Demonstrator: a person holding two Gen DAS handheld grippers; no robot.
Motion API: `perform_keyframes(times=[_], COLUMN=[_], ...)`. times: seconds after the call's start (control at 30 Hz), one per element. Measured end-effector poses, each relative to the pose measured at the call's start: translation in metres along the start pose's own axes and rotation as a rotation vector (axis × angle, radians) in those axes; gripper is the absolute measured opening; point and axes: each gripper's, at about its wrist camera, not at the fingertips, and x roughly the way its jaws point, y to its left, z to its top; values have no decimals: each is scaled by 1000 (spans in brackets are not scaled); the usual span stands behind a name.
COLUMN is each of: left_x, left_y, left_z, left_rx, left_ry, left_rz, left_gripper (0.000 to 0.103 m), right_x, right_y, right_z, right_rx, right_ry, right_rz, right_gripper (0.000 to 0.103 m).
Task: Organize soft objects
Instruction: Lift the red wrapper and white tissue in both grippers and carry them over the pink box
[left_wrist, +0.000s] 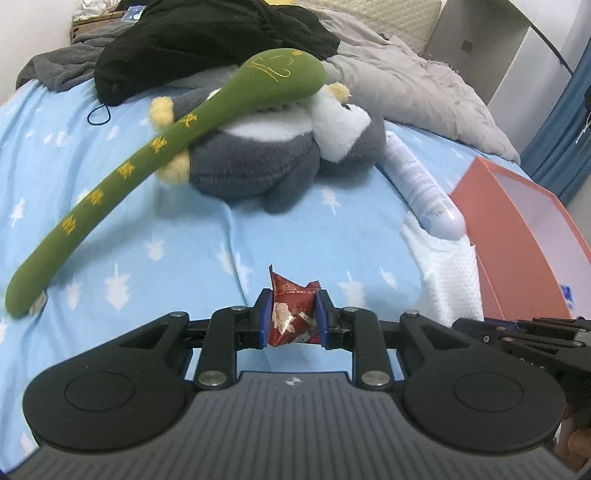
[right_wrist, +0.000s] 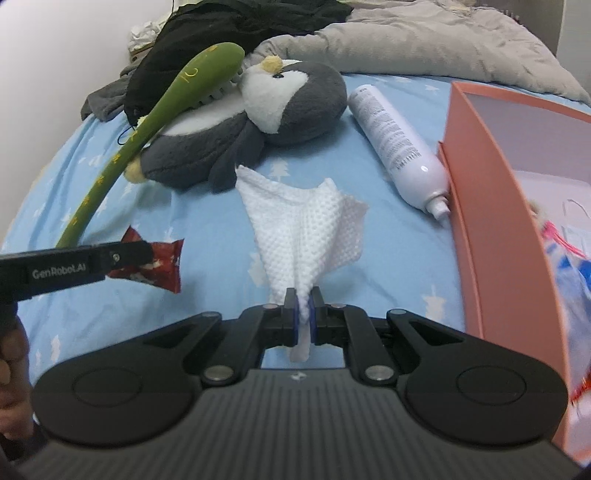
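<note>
While my tongs hang over the blue bedsheet (left_wrist: 221, 236), the grey penguin plush (right_wrist: 236, 122) lies ahead of them. My right tongs (right_wrist: 303, 314) pinch a white cloth (right_wrist: 306, 229); my left tongs (left_wrist: 293, 317), marked "GenRobot.AI", clamp a red snack packet (left_wrist: 293, 314).

There is one plush penguin (right_wrist: 236, 122), one green plush stick (left_wrist: 147, 162), one white bottle (right_wrist: 397, 146), one red wrapper (left_wrist: 291, 314), one white cloth (right_wrist: 306, 229), one orange box (right_wrist: 491, 206), and two grippers.
</note>
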Motion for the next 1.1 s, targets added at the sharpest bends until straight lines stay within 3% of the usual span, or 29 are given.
perform_keyframes(times=[0.5, 0.73, 1.1], left_x=[-49, -63, -86], left_y=[-15, -27, -59], left_z=[-29, -17, 21], left_rx=[7, 34, 59], left_ry=[-13, -41, -127], left_rz=[-30, -63, -116], left_gripper=[28, 28, 28], right_x=[-54, -71, -112], right_y=[13, 13, 6], right_z=[-40, -35, -5], right_rx=[5, 0, -37], right_ry=[-16, -44, -160], right_rz=[-10, -11, -9], right_gripper=[9, 9, 9])
